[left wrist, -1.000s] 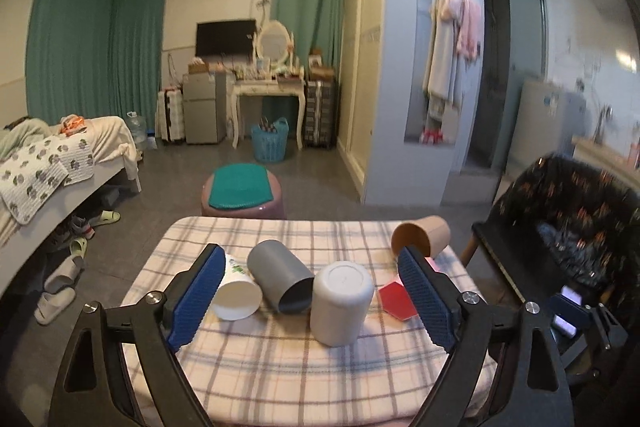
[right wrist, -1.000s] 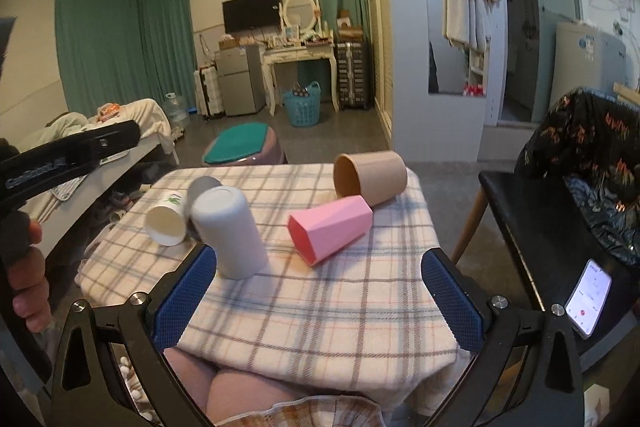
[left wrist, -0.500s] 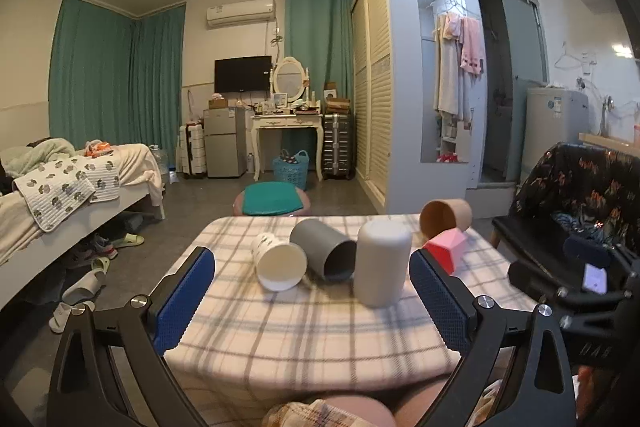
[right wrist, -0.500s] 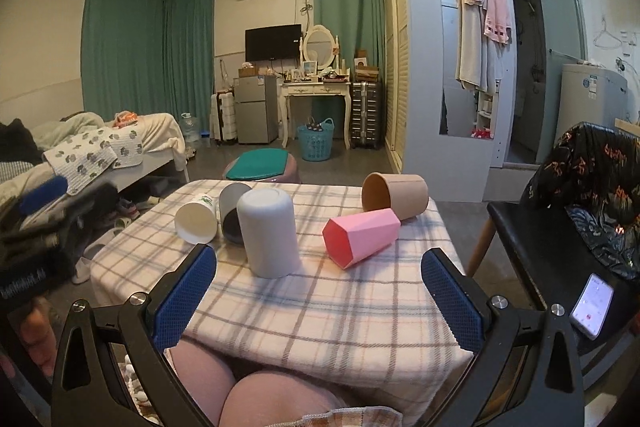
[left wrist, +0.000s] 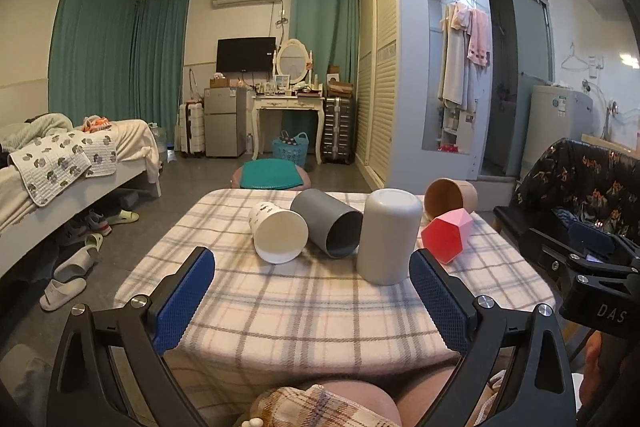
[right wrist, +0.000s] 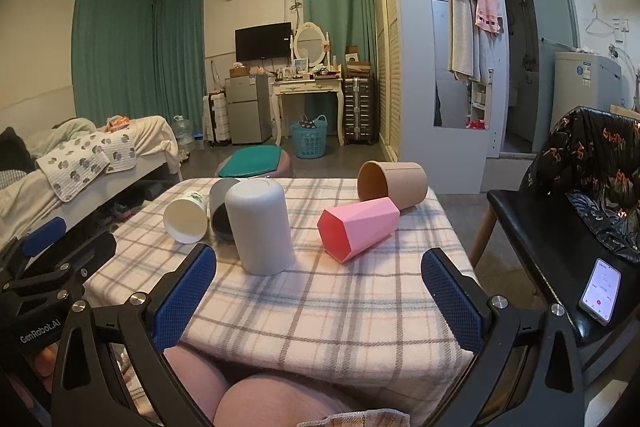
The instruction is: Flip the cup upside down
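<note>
Light grey cup (right wrist: 260,227) stands mouth-down, centre of the table (right wrist: 340,307): flip apparently done. White cup (left wrist: 278,235), dark grey cup (left wrist: 328,223), pink cup (right wrist: 358,227) and brown cup (right wrist: 394,183) lie sideways (possibly pending). Left gripper (left wrist: 312,301) and right gripper (right wrist: 318,301) both spread, empty, held back near the table edge.

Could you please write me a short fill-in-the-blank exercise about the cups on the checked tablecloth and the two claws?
1. The only cup standing with its base up is the ____ cup.
2. The pink cup lies on its ____.
3. The left claw and the right claw both hold ____.
4. Between the white paper cup and the standing cup lies the ____ cup.

Missing words: light grey; side; nothing; dark grey
</note>
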